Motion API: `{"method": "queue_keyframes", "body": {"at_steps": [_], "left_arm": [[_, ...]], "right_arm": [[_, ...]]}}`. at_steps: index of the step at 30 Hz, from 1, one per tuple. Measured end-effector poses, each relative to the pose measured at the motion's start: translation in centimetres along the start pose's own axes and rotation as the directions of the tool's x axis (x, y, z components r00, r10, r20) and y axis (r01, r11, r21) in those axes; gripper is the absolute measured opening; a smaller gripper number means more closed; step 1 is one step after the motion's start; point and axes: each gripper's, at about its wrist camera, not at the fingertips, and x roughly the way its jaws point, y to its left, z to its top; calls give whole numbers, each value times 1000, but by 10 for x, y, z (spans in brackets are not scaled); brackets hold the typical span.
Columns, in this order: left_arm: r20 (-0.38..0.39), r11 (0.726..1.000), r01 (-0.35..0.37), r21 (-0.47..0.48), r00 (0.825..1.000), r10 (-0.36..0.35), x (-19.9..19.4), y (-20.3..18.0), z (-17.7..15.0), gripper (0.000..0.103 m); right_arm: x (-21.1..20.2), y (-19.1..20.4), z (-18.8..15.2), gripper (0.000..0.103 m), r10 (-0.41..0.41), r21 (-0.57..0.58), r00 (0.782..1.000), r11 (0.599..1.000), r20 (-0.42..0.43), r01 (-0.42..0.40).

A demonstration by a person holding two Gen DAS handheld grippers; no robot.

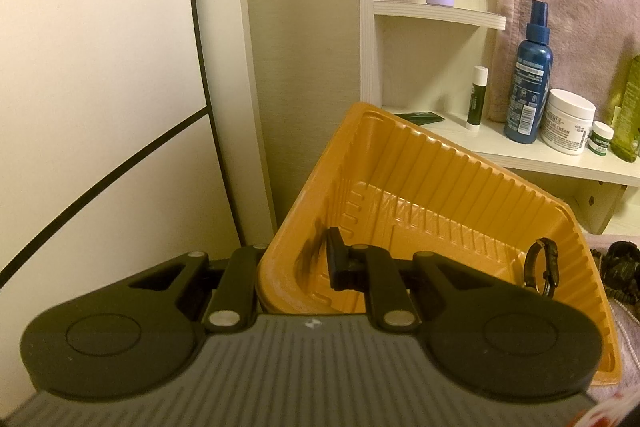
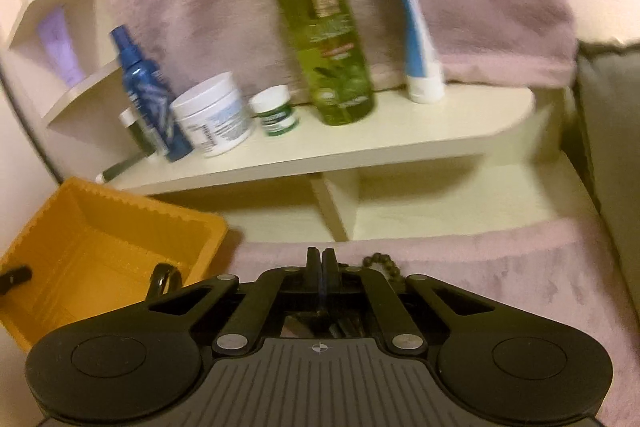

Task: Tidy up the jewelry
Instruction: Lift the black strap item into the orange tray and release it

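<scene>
Pink fleece (image 2: 500, 267) covers the surface below a pale corner shelf (image 2: 360, 139) stocked with toiletries: blue spray bottle (image 1: 528, 75), white cream jar (image 1: 568, 121), green bottle (image 2: 324, 39).

Left tongs (image 1: 296, 263) closed on the near wall of the orange plastic tray (image 1: 440, 179); one finger shows inside the tray, its partner sits outside behind the wall. Tray is tipped up off the fleece, probably held so to steady it and present its opening toward the right side.

One bracelet-like ring with a dark strap (image 1: 542, 267) already rests inside, against the tray's right wall.

Right tongs (image 2: 322, 263) fully closed, pads together, over the fleece beside the tray. Dark bead strand (image 2: 384, 265) trails just right of the tips; frame is motion-blurred, so I cannot confirm the beads are pinched, though it looks likely.

More dark jewelry and a pearl string (image 1: 628, 319) lie on the fleece outside the tray, unsorted.
</scene>
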Motion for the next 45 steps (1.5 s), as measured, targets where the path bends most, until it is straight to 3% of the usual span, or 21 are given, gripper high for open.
{"method": "queue_keyframes", "body": {"at_steps": [3, 6, 8, 10, 16, 18, 20, 21, 25, 38, 45], "left_arm": [[-1, 1000, 1, -4, 1000, -1, 0, 1, 0, 14], [-1, 1000, 2, -2, 1000, -2, 1, 0, 0, 14], [-2, 1000, 3, -4, 1000, -3, 0, 0, 0, 14], [-3, 1000, 1, -7, 1000, -1, 0, 0, 0, 14], [-5, 1000, -2, -9, 1000, 2, 0, -1, 0, 14], [-5, 1000, -3, -9, 1000, 3, 0, -1, 1, 14], [-5, 1000, -4, -10, 1000, 4, 0, -2, 0, 14], [-5, 1000, -5, -11, 1000, 4, 0, -2, 0, 14], [-5, 1000, -6, -16, 1000, 6, 1, -2, 0, 15], [-5, 1000, -8, -16, 1000, 8, 1, -2, 0, 15], [-5, 1000, -9, -14, 1000, 9, 1, -2, 0, 15]], "right_arm": [[1, -9, -1, 2, -28, 41, 999, 999, -27, 29], [3, -13, -1, 11, -38, 35, 998, 999, -44, 40], [7, -13, 0, 33, -41, 22, 998, 999, -54, 43], [13, -12, 1, 43, -37, 1, 997, 999, -64, 37], [40, -10, -4, 42, -64, -67, 991, 996, -114, 56], [45, -10, -7, 31, -79, -91, 991, 993, -110, 69], [47, -8, -9, 11, -82, -110, 992, 991, -98, 71], [48, -7, -9, 9, -75, -117, 993, 991, -95, 64], [44, 0, -13, 7, -89, -165, 994, 983, -66, 77], [-3, 14, 0, 5, -32, -110, 997, 993, 76, 40], [-25, 34, 10, 5, 59, -77, 992, 996, 107, -51]]}}
